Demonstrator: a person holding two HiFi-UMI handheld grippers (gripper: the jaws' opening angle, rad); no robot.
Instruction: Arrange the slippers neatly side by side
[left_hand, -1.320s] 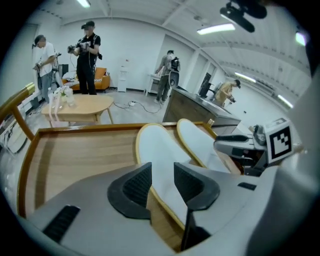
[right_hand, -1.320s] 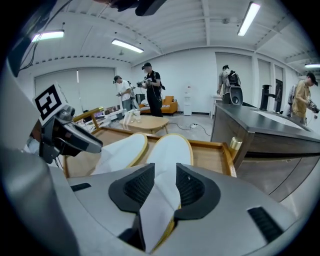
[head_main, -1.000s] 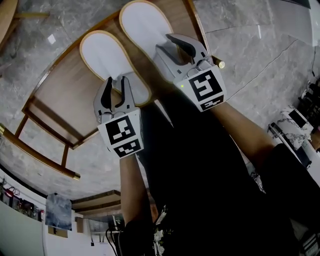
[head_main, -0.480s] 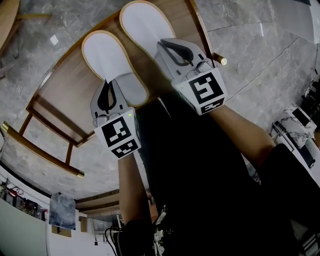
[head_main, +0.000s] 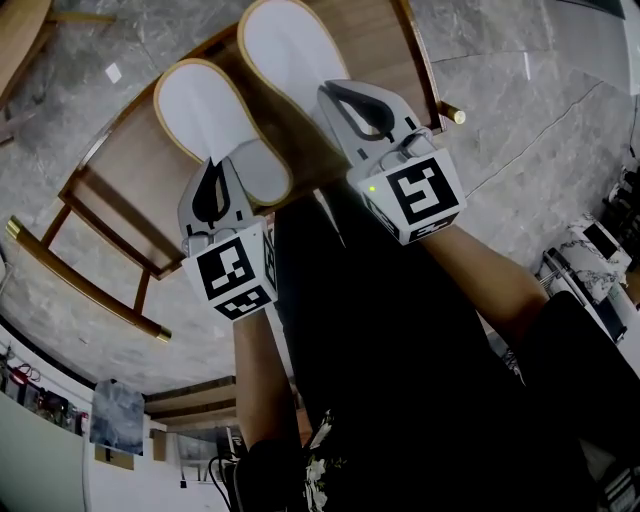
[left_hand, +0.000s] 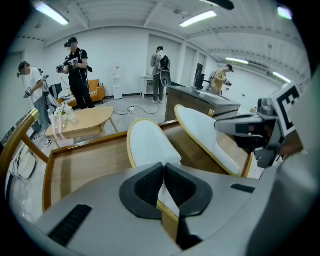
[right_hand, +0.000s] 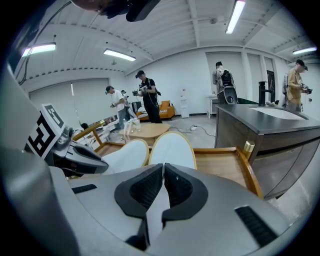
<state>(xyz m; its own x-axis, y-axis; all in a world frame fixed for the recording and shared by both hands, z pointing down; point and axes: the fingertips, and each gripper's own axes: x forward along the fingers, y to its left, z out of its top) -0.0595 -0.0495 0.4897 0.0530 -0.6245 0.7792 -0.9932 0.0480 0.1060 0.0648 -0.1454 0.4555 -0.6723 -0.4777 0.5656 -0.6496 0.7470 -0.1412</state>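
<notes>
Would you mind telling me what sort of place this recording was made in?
Probably an open-plan lab or studio furnished like a home: other people stand about holding equipment, strip lights run across the ceiling, and there is a counter and an orange sofa.

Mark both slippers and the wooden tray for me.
left slipper (head_main: 205, 105), head view, white middle.
right slipper (head_main: 285, 50), head view, white middle.
wooden tray (head_main: 125, 175), head view, bare board left of slippers.
</notes>
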